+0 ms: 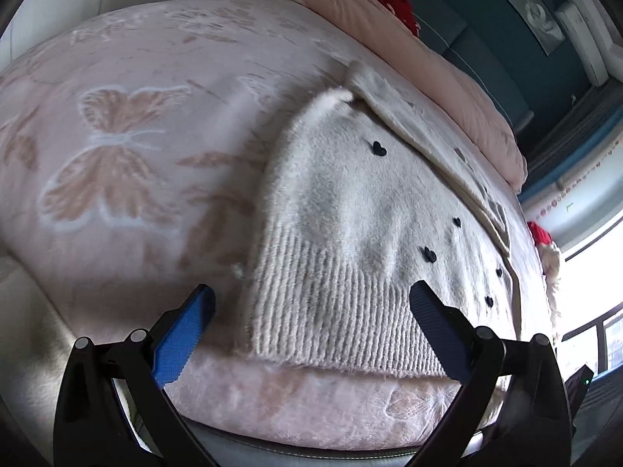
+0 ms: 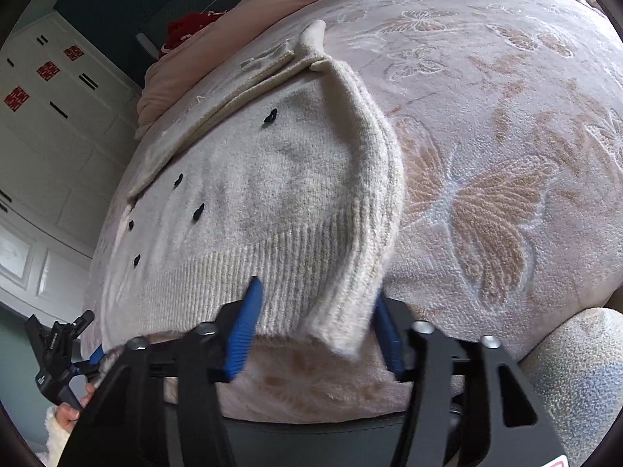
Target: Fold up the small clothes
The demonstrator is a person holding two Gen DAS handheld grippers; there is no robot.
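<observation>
Left wrist view: left gripper [image 1: 311, 311] fingers wide apart, hovering at the ribbed hem of the cream sweater [image 1: 350, 202] on the pink butterfly blanket [image 1: 117, 136].
Right wrist view: right gripper [image 2: 315, 330] fingers apart, straddling the folded-in sleeve [image 2: 370, 194].
Sweater: fuzzy, small black hearts.

One small fuzzy knit sweater [image 1: 350, 210], cream to pale grey, lies flat on a pink butterfly-patterned blanket [image 1: 117, 136] near its front edge. Small black heart-shaped appliqués [image 1: 377, 149] are scattered across the body. The ribbed hem [image 1: 331, 311] faces the near edge of the blanket. One sleeve [image 2: 373, 179] is folded along the garment's side, its cuff end lifted at the hem. At the far end, a further folded layer [image 1: 428, 136] of the same knit lies diagonally across the top.
</observation>
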